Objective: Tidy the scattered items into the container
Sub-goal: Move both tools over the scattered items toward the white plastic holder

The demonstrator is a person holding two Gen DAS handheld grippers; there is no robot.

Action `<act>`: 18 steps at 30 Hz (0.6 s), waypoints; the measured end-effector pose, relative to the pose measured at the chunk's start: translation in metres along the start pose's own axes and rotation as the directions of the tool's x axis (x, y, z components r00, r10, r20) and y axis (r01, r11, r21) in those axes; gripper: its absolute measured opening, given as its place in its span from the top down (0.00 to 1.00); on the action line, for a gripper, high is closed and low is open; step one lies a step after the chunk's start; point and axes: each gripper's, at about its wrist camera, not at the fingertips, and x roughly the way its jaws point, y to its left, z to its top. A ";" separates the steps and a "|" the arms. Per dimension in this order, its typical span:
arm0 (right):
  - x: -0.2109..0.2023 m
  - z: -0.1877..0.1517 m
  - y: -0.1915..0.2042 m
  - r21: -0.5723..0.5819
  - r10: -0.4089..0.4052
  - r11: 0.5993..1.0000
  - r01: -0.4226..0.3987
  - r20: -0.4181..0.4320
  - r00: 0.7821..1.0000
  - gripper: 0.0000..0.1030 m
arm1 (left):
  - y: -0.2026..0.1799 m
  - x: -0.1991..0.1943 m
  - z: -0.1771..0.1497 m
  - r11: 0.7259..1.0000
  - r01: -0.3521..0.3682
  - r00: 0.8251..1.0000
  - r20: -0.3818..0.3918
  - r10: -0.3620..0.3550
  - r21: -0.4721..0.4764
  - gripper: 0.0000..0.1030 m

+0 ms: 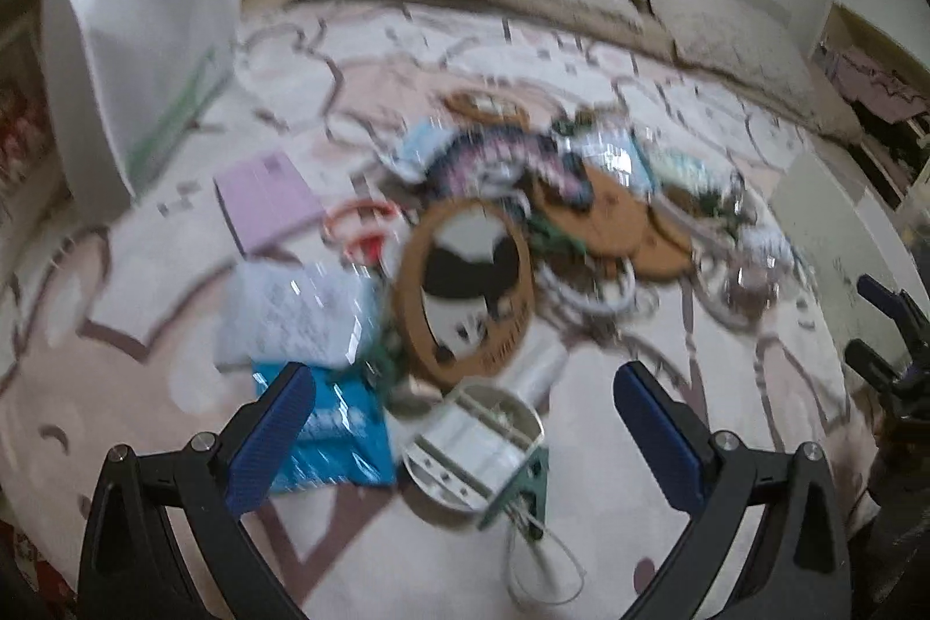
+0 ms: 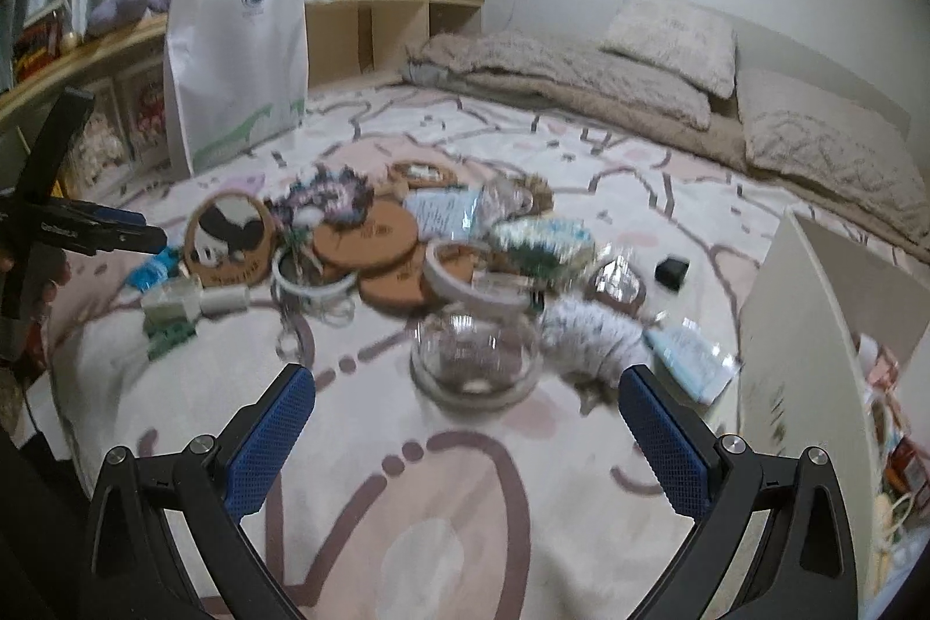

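Note:
A heap of small items lies on a patterned rug. My left gripper (image 1: 465, 422) is open just above a white round plastic piece (image 1: 474, 445), with a blue packet (image 1: 331, 440) by its left finger. Beyond them lies a wooden ring with a black-and-white picture (image 1: 465, 283). My right gripper (image 2: 468, 434) is open and empty, low over the rug, short of a glass dome on a pale base (image 2: 474, 352). A white open box (image 2: 814, 318) with things inside stands at the right. The left gripper (image 2: 87, 230) shows at that view's left edge. Both views are motion-blurred.
A tall white paper bag (image 2: 232, 56) stands at the back left by low wooden shelves (image 2: 395, 21). Beige bedding and cushions (image 2: 581, 68) line the far side. Cork discs (image 2: 366, 236), a purple box (image 1: 267, 201) and a small black item (image 2: 671, 271) lie in the heap.

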 end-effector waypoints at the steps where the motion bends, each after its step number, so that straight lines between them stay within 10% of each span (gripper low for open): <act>1: 0.003 -0.003 0.000 0.002 0.000 1.000 0.000 -0.010 1.000 0.00 | -0.002 0.005 -0.002 1.000 0.000 1.000 -0.025 0.001 0.006 0.00; 12: 0.033 -0.029 -0.004 0.052 0.019 0.999 -0.014 -0.111 0.994 0.00 | -0.012 0.049 -0.019 0.998 0.014 0.985 -0.172 -0.004 0.056 0.00; 18: 0.050 -0.045 -0.002 0.071 0.027 0.997 -0.013 -0.199 0.980 0.00 | -0.031 0.049 -0.025 0.987 0.135 0.973 -0.199 -0.116 0.088 0.00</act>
